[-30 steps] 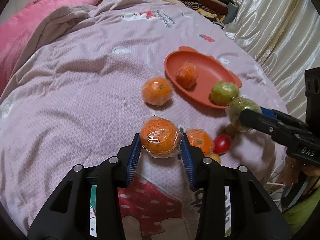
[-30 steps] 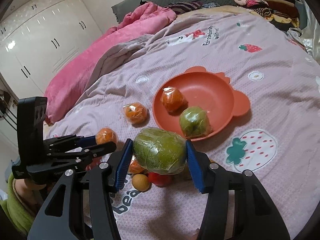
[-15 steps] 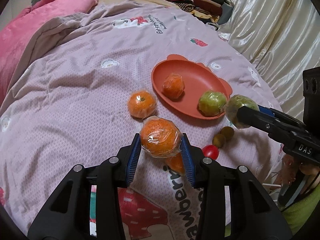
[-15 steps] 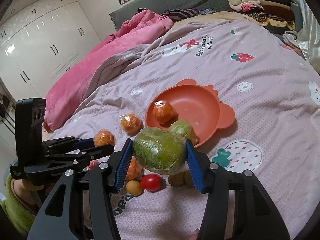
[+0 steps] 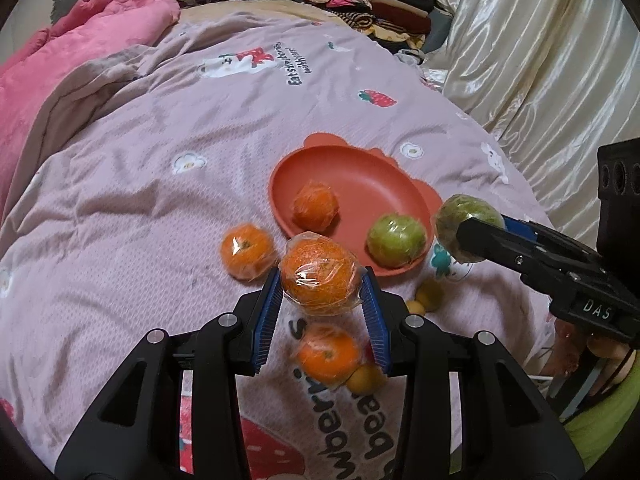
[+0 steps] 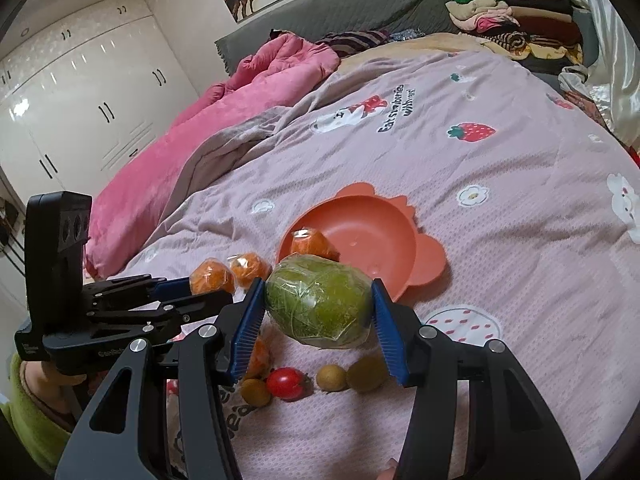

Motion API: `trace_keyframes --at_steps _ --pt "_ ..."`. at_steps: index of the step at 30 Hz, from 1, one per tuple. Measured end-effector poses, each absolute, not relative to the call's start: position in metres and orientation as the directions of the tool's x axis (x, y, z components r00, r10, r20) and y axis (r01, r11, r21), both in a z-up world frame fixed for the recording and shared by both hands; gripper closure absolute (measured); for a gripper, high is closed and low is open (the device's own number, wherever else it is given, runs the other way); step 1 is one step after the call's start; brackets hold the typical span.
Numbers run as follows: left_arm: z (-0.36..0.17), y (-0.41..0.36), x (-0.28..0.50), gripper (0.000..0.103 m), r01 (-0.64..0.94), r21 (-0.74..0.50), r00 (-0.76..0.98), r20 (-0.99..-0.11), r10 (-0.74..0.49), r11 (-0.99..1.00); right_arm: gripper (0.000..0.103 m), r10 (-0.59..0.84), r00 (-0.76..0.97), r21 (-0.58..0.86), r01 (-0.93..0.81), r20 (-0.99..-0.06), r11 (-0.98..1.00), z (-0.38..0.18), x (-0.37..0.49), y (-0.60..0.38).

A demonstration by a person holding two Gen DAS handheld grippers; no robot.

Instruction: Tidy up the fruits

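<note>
**Both claws loaded above the bed: slip and roll hazards**

Your left claw [image 5: 322, 286] is pinching a film-wrapped orange [image 5: 318, 274] between its blue pads, clear of the bedspread [image 5: 132, 184]. Your right claw [image 6: 318, 310] is pinching a film-wrapped green fruit [image 6: 318, 306] the same way. Both loads hang near the front rim of the orange plate [image 5: 372, 184], which already carries a wrapped orange [image 5: 315, 206] and a wrapped green fruit [image 5: 396, 240].

Hazards, as judged from this position:
- The film is glossy and loose. The pads may grip wrapping instead of fruit, so a quick swing could let either load slide out.
- The plate sits on soft bedding. A drop near its rim could tip it or send its contents rolling.
- The two claws are close together. Converging on the plate at once risks a collision; place one load at a time.
- Small loose fruits, including a red tomato [image 6: 285, 383], lie below the claws. A dropped load would scatter them.

Orientation: the green fruit in the right claw is oval. Its long axis runs across the claw, from pad to pad, tilted slightly down to the right in the right wrist view. The held orange is near round and shows no clear long axis.
</note>
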State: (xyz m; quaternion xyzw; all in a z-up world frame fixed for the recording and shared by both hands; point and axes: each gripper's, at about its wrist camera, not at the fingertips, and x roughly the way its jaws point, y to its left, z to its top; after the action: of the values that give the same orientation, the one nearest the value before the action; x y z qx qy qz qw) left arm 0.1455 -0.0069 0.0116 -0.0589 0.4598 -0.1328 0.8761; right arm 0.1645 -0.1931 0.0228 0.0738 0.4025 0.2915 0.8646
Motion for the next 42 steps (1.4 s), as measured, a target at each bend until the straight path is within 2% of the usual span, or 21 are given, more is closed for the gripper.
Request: trace_keyframes --at_steps 19,42 --pt "0.011 -0.033 0.169 0.072 0.228 -0.203 0.523 -0.799 -0.296 0.952 0.052 0.532 0.549 0.316 -0.442 -0.645 0.839 0.032 0.189 -0.203" --pt "-0.015 -0.038 0.189 0.072 0.231 -0.185 0.488 -0.827 -0.278 0.955 0.052 0.523 0.505 0.303 -0.455 -0.687 0.837 0.008 0.222 -0.187"
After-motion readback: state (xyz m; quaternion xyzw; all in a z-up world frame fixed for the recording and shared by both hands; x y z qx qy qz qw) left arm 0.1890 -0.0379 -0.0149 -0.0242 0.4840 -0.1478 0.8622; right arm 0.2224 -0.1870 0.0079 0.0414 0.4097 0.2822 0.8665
